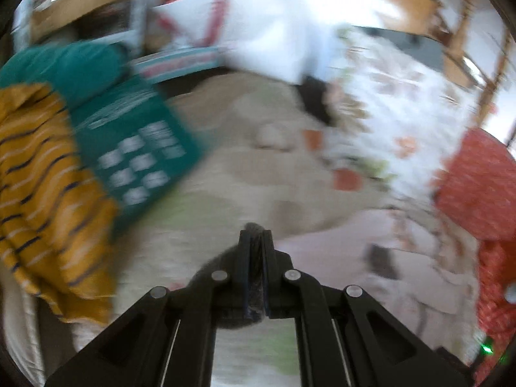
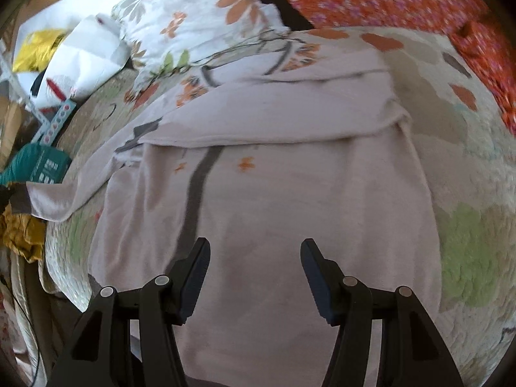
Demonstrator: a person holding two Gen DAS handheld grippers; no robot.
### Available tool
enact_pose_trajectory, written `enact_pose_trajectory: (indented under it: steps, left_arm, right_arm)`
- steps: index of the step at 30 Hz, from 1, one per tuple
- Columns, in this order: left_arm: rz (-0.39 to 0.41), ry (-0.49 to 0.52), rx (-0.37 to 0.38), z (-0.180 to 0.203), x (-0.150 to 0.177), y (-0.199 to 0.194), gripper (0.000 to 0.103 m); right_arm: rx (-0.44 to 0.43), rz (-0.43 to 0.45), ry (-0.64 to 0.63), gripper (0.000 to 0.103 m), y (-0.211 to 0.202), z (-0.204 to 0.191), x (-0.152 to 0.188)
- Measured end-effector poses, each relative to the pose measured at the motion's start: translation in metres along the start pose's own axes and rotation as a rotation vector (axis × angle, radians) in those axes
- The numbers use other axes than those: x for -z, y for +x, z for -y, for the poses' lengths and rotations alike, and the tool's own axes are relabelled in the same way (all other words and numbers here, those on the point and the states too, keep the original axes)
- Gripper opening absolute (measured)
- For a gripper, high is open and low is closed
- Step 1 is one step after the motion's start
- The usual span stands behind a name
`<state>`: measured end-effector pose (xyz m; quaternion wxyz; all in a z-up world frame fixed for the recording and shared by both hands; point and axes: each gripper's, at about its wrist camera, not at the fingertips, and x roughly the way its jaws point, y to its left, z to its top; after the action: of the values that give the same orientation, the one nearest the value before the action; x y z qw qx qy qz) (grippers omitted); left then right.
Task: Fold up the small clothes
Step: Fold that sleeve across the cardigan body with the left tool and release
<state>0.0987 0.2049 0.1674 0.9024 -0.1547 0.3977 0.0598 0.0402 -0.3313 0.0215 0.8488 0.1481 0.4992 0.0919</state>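
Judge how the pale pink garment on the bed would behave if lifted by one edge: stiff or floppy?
Probably floppy: the pink garment lies in soft folds and follows the bed's curve. It looks thin, so likely light. Lifted by one edge it would likely drape and lose its fold, which lies loose, unpinned.

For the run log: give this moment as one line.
left gripper: shut on dark cloth | right gripper: open above pale pink garment | garment: partly folded on quilt
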Motion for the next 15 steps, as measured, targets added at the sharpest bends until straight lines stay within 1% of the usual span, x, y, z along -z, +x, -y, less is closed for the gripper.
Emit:
enact_pose_trajectory:
  steps: [1,2,6,8,9,10,11,13,15]
  left_arm:
    - [-0.010,0.025,0.047,0.028,-0.003,0.001,0.006]
    - [-0.018,0.045,0.075,0.047,-0.003,0.002,0.006]
    - [-0.058,0.171,0.184,0.156,-0.003,0.015,0.006]
    - [-0.087,0.231,0.238,0.211,0.003,0.024,0.006]
    - [-0.104,0.270,0.266,0.245,0.008,0.030,0.006]
    - [-0.115,0.295,0.282,0.267,0.012,0.035,0.006]
    - [-0.132,0.327,0.305,0.296,0.018,0.041,0.006]
    - [-0.160,0.377,0.339,0.342,0.031,0.054,0.006]
    - [-0.191,0.429,0.358,0.388,0.050,0.071,0.006]
  right_arm:
    - [-0.002,0.003,0.009,0.063,0.000,0.004,0.001]
    - [-0.008,0.009,0.024,0.063,0.000,0.012,0.004]
    - [-0.043,0.054,0.048,0.061,-0.005,0.031,0.015]
    - [-0.028,0.086,0.041,0.061,-0.011,0.035,0.019]
    - [-0.025,0.099,0.038,0.061,-0.013,0.037,0.021]
    - [-0.027,0.118,0.037,0.061,-0.016,0.040,0.023]
    - [-0.028,0.139,0.038,0.061,-0.020,0.044,0.024]
    - [-0.029,0.166,0.039,0.061,-0.025,0.051,0.025]
    - [-0.032,0.179,0.063,0.061,-0.027,0.062,0.026]
